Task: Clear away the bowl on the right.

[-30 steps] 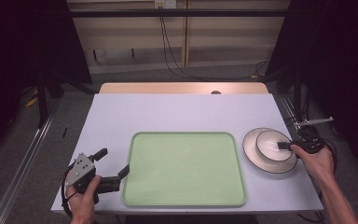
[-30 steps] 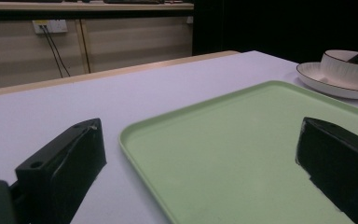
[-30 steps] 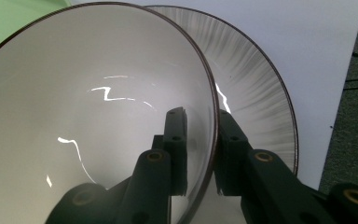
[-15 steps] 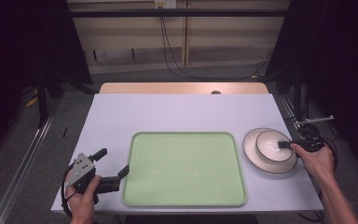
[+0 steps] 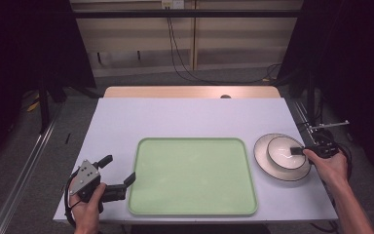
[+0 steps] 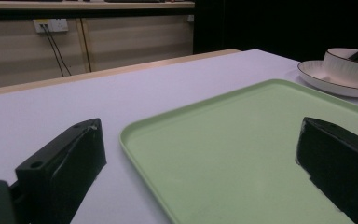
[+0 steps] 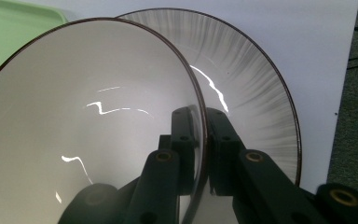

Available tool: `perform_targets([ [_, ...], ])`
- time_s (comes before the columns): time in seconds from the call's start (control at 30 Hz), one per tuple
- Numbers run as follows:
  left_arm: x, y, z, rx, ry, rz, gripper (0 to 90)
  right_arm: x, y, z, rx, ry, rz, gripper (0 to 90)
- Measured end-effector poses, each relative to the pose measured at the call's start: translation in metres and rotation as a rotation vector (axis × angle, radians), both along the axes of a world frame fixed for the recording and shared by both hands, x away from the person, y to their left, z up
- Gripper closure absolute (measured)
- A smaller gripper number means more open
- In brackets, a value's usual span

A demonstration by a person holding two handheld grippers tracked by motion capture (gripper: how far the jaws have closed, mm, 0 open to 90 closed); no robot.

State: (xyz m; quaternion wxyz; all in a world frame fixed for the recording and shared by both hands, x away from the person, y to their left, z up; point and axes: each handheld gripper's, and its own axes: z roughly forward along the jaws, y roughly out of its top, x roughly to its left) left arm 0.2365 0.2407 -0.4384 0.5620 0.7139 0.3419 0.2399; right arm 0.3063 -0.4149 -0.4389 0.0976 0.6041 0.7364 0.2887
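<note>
A white bowl with a thin dark rim sits upright inside a wider white plate of the same trim, at the table's right side, just beside an empty pale green tray lying flat at centre.

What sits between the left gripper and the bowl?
The green tray, bare, lies between the left gripper and the bowl, seen in the high view.

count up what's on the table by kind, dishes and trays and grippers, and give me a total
Bowl: 1
Plate: 1
Green tray: 1
Grippers: 2, the left gripper and the right gripper
Total: 5
</note>
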Motion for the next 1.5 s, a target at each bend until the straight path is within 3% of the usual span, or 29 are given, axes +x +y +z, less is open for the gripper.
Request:
perform_targets([
  [0.7,0.0,0.001,0.0,0.002,0.001,0.012,1.4,-0.002,0.001,0.002,0.004,-0.016,-0.017,83.8],
  [1.5,0.0,0.002,0.0,-0.004,0.004,0.017,1.5,-0.005,-0.001,0.012,0.026,-0.083,-0.02,83.2],
])
